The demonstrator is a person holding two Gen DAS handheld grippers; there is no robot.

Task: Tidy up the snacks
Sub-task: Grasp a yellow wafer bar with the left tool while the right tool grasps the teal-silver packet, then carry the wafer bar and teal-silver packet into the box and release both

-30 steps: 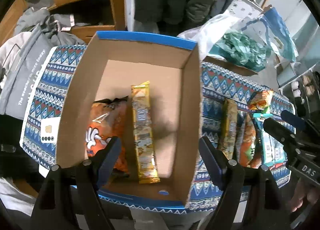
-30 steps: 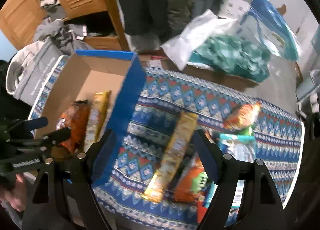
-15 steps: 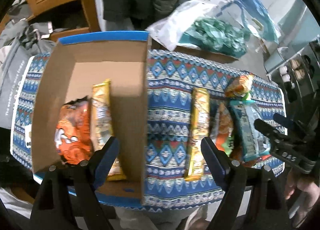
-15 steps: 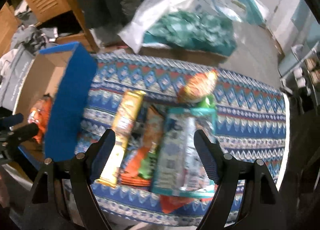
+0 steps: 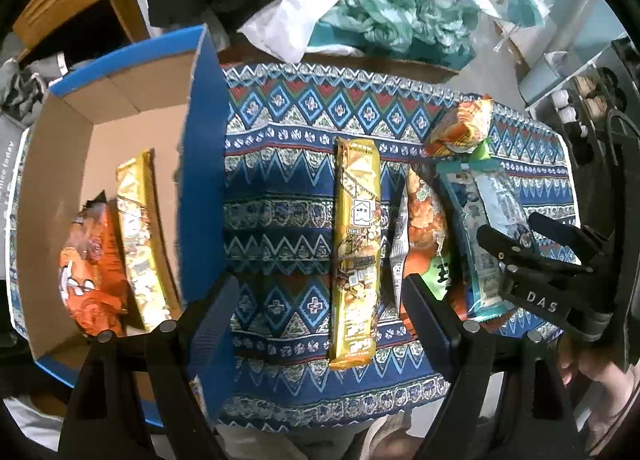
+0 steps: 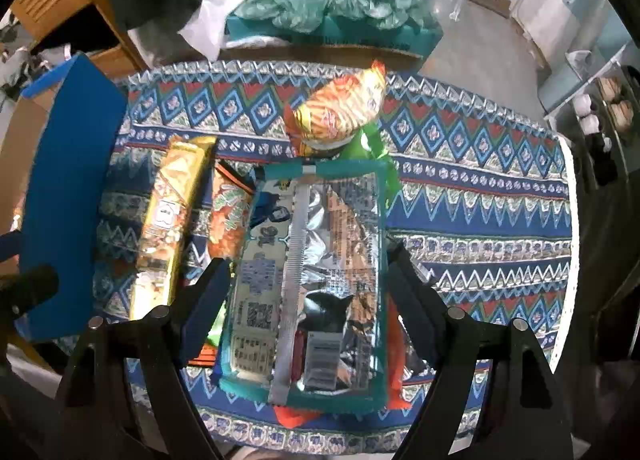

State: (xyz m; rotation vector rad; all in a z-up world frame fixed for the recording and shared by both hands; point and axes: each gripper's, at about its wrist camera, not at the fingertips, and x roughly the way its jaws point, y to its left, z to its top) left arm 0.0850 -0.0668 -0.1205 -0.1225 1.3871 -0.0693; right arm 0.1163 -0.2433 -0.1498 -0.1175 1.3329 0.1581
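A blue cardboard box [image 5: 202, 164] stands at the left of the patterned tablecloth [image 5: 280, 196]; it holds an orange snack bag [image 5: 90, 272] and a gold snack bar [image 5: 138, 236]. A second long gold bar [image 5: 356, 248] lies on the cloth, framed by my open, empty left gripper [image 5: 320, 300]. Right of it lie an orange-green bag [image 5: 424, 228], a teal packet [image 5: 484, 228] and an orange packet [image 5: 460, 128]. My right gripper [image 6: 308, 280] is open and empty over the teal packet [image 6: 316, 280]; the gold bar [image 6: 168, 220] and orange packet [image 6: 340, 112] also show there.
The box's blue wall [image 6: 64, 196] rises at the left in the right wrist view. A teal box with crumpled green plastic [image 6: 332, 8] and a white bag [image 5: 316, 12] sit beyond the table's far edge. A shelf with small bottles [image 6: 600, 116] stands at the right.
Both grippers have swung rightward, away from the box. The left now frames the gold bar on the cloth; the right now sits over the teal packet. Both stayed open.
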